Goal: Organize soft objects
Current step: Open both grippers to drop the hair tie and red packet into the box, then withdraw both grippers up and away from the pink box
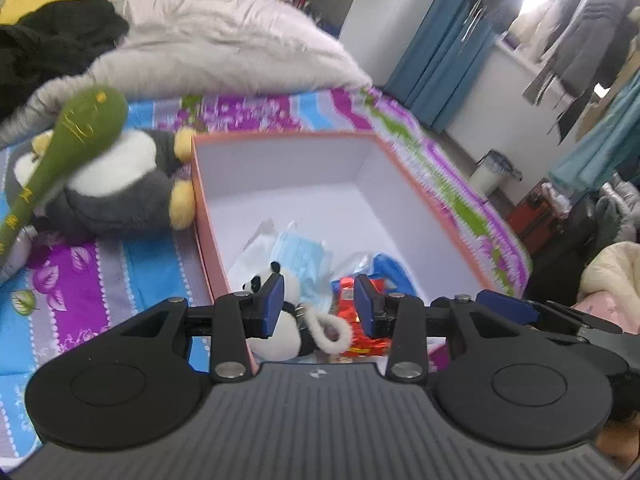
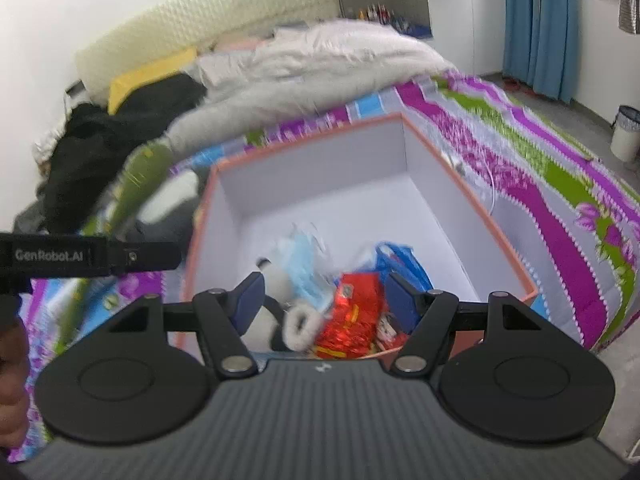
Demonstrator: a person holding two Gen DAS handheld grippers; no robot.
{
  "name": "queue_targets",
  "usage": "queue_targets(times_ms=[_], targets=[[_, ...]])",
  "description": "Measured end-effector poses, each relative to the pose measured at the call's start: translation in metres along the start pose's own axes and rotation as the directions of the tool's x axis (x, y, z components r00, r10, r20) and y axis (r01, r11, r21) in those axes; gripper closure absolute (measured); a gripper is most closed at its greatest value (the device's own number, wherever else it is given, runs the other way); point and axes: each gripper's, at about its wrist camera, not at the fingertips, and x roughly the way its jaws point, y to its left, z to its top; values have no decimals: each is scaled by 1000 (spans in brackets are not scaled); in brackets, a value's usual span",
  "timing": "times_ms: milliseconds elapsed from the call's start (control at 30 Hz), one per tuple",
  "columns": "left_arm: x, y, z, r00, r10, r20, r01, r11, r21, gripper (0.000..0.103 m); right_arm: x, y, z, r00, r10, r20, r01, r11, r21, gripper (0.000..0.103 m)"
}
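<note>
The panda plush lies in the near corner of the orange box, beside a face mask and red packet. The left gripper and right gripper hover above, jaws apart, empty. Deposit step appears complete. Next: reach the penguin plush at ten o'clock, outside the box.

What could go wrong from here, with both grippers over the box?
1. The grey plush toy and green plush club lie outside the box, so they may get missed.
2. The panda plush sits between the left gripper pads, so closing could snag it.
3. The right gripper hovers close, risking a collision.
</note>
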Motion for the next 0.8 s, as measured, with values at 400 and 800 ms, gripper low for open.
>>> queue_targets(times_ms=[400,800], targets=[[-134,-17,-11,986,-1,165,-10,998,69,59,-125,40,12,981,4,193,7,999,-53,34],[-209,-35,-61,974,-29,224,3,993,116,59,-188,58,-16,964,30,264,-21,999,-37,34]])
